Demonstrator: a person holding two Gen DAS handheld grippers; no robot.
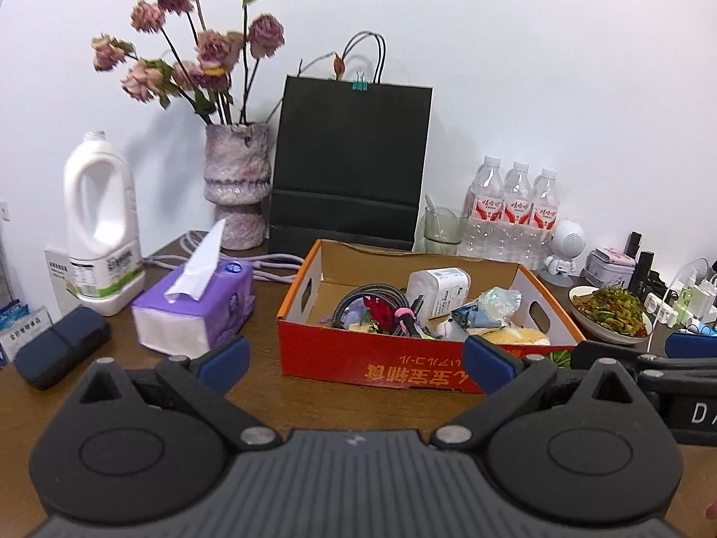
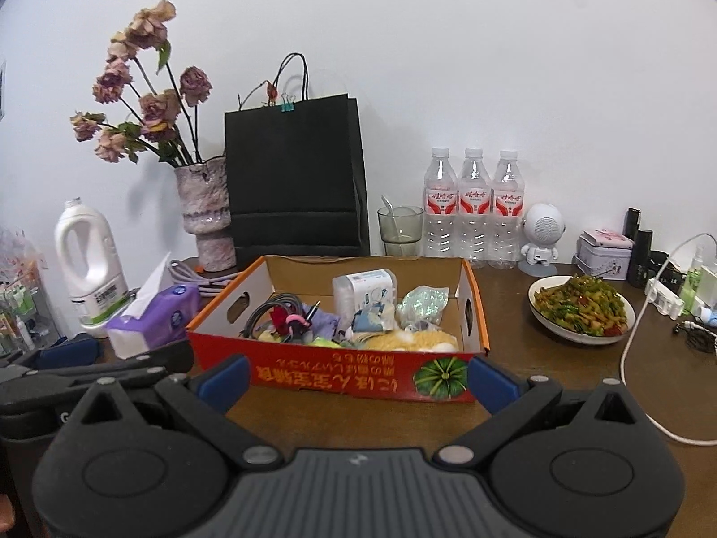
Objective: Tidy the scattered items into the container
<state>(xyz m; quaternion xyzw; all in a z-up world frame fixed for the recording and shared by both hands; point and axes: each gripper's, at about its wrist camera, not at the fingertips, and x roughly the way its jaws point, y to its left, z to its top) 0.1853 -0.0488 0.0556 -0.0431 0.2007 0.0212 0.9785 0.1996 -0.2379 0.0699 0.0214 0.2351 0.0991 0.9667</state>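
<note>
A red and orange cardboard box (image 1: 385, 365) (image 2: 313, 372) stands on the brown table, in front of both grippers. It holds a coiled black cable (image 1: 367, 298) (image 2: 269, 309), a white charger (image 1: 441, 289) (image 2: 365, 291), a crumpled plastic bag (image 1: 497, 302) (image 2: 423, 302), a yellow plush item (image 1: 520, 336) (image 2: 416, 340) and other small things. My left gripper (image 1: 356, 365) is open and empty, just short of the box's front wall. My right gripper (image 2: 358, 379) is open and empty, also just before the front wall. Each gripper shows at the edge of the other's view.
A purple tissue pack (image 1: 197, 309) (image 2: 154, 318), a white jug (image 1: 103, 224) (image 2: 92, 264) and a dark case (image 1: 58, 347) lie left of the box. A vase, a black bag (image 1: 352, 161) (image 2: 293, 175), a glass and water bottles (image 1: 515, 210) (image 2: 475, 206) stand behind. A food plate (image 1: 609, 314) (image 2: 580, 309) and white cable (image 2: 636, 358) are right.
</note>
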